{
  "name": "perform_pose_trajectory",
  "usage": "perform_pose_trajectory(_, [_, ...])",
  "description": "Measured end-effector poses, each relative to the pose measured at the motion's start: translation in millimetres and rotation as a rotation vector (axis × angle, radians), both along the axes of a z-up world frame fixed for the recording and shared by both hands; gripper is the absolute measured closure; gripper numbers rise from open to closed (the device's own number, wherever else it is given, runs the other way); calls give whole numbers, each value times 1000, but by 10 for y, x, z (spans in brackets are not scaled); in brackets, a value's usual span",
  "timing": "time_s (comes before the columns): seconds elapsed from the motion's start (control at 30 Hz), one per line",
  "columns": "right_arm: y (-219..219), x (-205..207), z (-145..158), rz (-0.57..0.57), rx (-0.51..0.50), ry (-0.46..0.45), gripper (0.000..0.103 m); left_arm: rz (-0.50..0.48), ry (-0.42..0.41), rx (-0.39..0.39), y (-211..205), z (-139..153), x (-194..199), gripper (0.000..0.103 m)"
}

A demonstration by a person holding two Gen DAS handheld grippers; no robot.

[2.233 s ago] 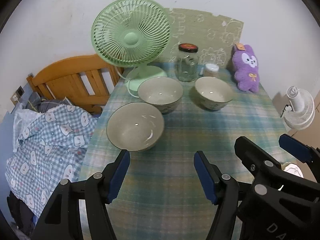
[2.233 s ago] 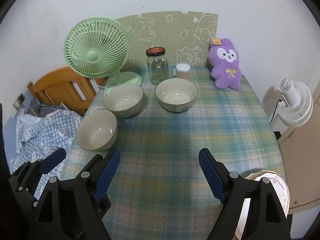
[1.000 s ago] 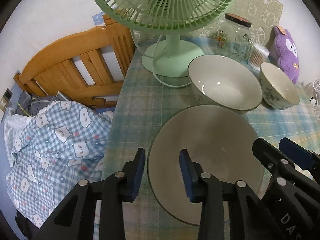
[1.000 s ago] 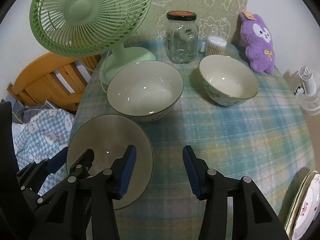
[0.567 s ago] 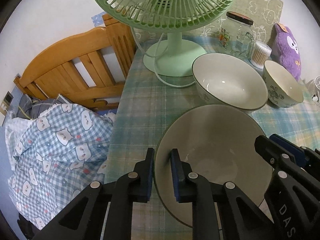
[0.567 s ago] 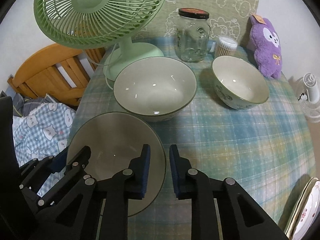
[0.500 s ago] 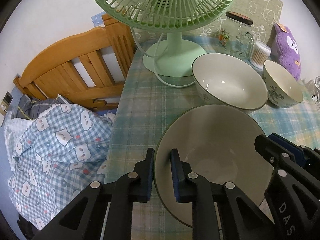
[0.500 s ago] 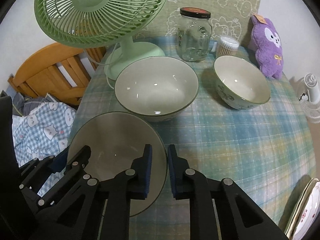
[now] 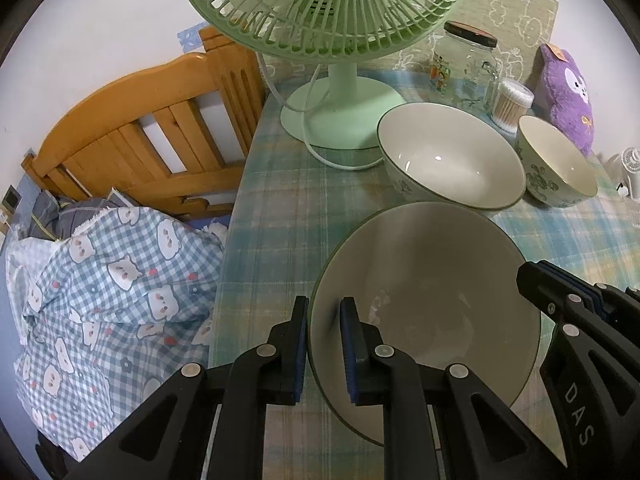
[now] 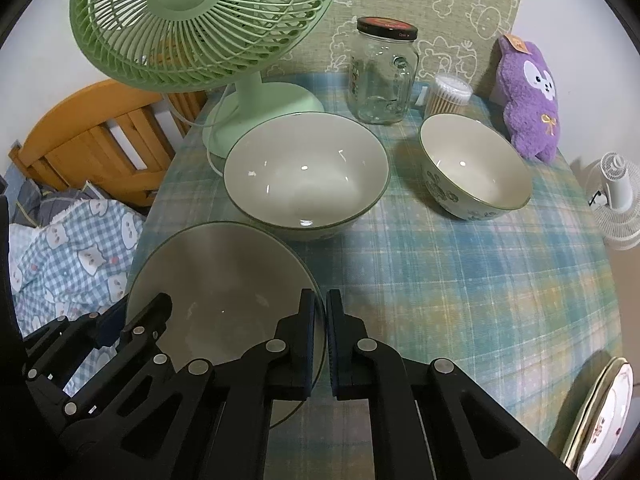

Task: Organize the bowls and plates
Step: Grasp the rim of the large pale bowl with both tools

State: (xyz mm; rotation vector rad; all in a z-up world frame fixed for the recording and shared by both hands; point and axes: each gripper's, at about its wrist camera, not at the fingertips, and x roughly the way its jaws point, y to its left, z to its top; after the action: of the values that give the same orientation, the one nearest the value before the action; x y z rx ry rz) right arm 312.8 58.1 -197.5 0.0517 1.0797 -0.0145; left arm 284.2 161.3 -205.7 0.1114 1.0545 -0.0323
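Both tools moved in from above the desk and closed on the near bowl (image 9: 424,300): left tool (image 9: 323,354) clamped on its left rim, right tool (image 10: 320,346) on its right rim, probably to lift it level and stack it into the middle bowl (image 10: 306,178).

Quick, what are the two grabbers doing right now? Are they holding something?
Left gripper: shut on the nearest bowl's left rim.
Right gripper: shut on the same bowl's right rim, having just closed.

Glossy glazed ceramic bowls (image 10: 306,172) on matt woven plaid tablecloth (image 10: 460,280)
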Motion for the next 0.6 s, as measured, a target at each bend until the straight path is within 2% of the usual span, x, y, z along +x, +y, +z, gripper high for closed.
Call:
perform_pose_trajectory(0.23, [-56, -139, 46, 1, -1, -3, 94, 5, 12, -9, -54, 17, -106, 91])
perform_pose_trajectory(0.6, [-324, -465, 166, 14, 4, -18, 94, 13, -14, 0, -326, 145, -402, 91])
